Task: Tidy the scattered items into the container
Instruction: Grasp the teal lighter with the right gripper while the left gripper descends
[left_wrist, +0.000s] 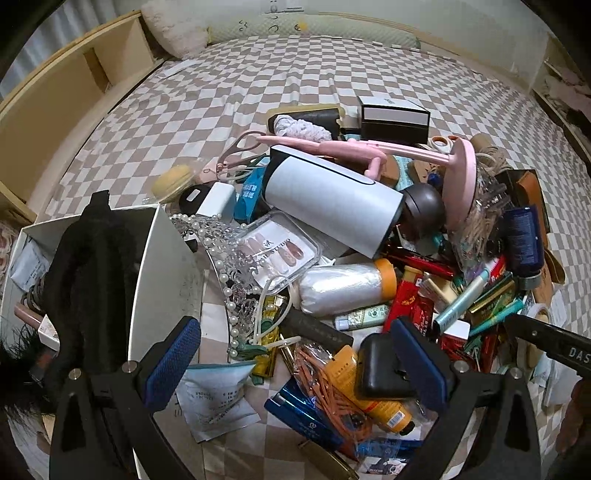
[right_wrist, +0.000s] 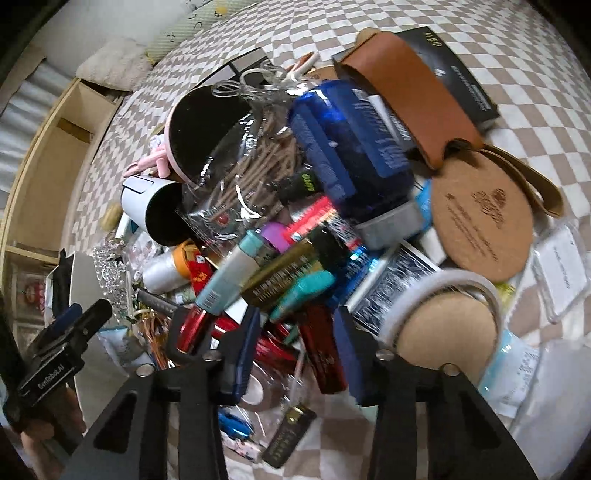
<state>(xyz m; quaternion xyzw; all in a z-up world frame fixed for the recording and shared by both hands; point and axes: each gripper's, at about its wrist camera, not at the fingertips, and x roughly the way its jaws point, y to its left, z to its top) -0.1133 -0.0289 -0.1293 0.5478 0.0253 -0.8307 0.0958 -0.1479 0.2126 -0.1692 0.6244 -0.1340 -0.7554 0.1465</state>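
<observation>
Risk first, nearest the cameras. Left gripper (left_wrist: 295, 354) hangs with fingers spread wide and nothing between the pads, lower centre of the left view, above a black case (left_wrist: 384, 369), an orange tube (left_wrist: 365, 391) and a bag of orange ties (left_wrist: 325, 384). These overlap; closing here would likely catch the crinkly bag along with the target and drag neighbours out.

Right gripper (right_wrist: 295, 354) is also spread and empty, low in the right view, straddling dark red tubes (right_wrist: 325, 354) on top of the heap. Judgement: glossy round tubes may roll or squirt from the pads. The frame is blurred, so which tube sits centred cannot be told.

Both tools work the same pile close together; the left gripper shows at the lower left of the right view, so a collision is possible.

Mid-frame, left view: a pearl and crystal strand (left_wrist: 229, 266) drapes beside a clear nail-tip case (left_wrist: 277, 251); it could snag and trail. The large white cylinder (left_wrist: 332, 199) lies tilted over smaller things and may roll if they are pulled away.

Container: white box (left_wrist: 162, 280), left of the left view, just beside the pile, already holding a black fuzzy item (left_wrist: 88, 266) that crowds the opening.

Surface: bed with beige-and-white checkered sheet (left_wrist: 221, 85). Beyond, wooden shelving (left_wrist: 55, 92) upper left and a pale pillow (left_wrist: 173, 26) at the top.
</observation>
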